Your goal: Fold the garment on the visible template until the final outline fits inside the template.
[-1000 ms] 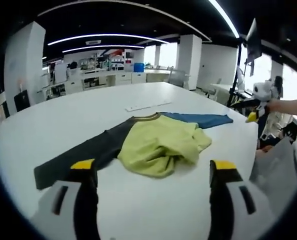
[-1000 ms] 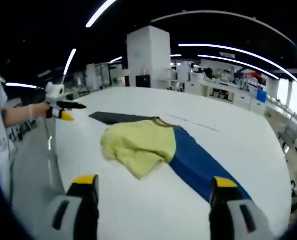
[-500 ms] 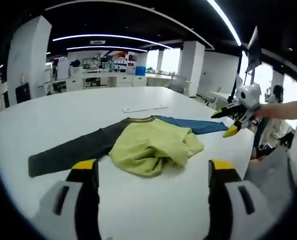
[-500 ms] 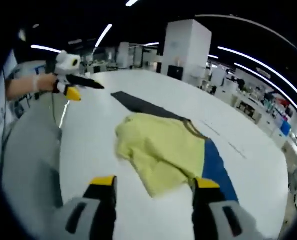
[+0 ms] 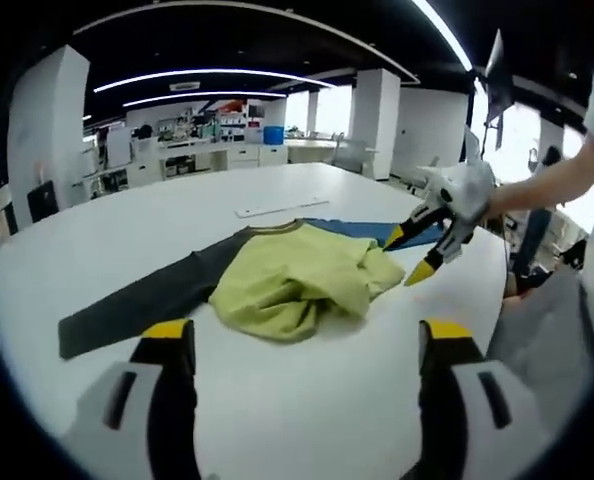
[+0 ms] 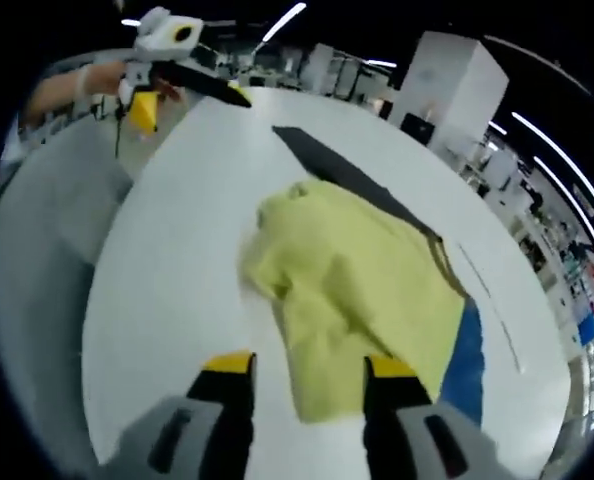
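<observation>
garment lies crumpled near the middle of the white table, its yellow-green body bunched up, a dark sleeve trailing toward 8 o'clock in the left gripper view and a blue sleeve toward 1 o'clock. no template outline can be made out beyond a pale strip past the collar. right gripper hangs low over the near hem at 6 o'clock of its own view, jaws partly apart with yellow cloth between the tips, not yet pinching as far as can be told; probably lined up to catch that edge and spread it. left gripper waits short of the garment, jaws wide apart and holding nothing, likely kept back until the other side is secured. bare table surrounds the cloth on all sides, so sleeves have room to swing; the table edge at 9 o'clock in the right gripper view runs closest.
</observation>
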